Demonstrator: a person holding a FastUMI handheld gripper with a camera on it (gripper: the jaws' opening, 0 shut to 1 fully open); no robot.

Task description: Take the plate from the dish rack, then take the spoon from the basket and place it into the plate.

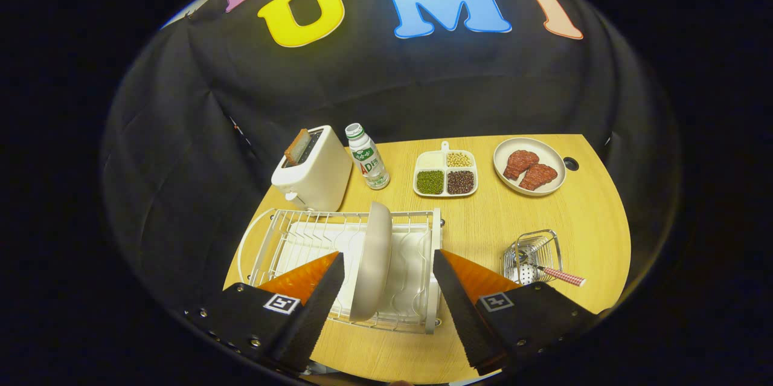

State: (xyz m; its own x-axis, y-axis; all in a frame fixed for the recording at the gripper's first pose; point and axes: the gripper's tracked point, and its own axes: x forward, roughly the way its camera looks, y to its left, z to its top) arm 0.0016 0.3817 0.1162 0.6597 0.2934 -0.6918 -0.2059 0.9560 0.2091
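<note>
Gripper (388, 262) fingers spread wide, straddling the upright plate (370, 262) in the dish rack (416, 217), not touching it. Spoon (558, 275) lies in the wire basket (534, 247).

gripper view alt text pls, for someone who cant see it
Open tongs straddle an upright plate in a white dish rack on a wooden table. Beyond the right finger, a wire basket holds a spoon.

Ahead of the gripper (388, 274) with its fingers spread apart: one plate (371, 259) in one dish rack (284, 235), one spoon (558, 275) in one basket (534, 247), one toaster (314, 177), one bottle (367, 156).
</note>
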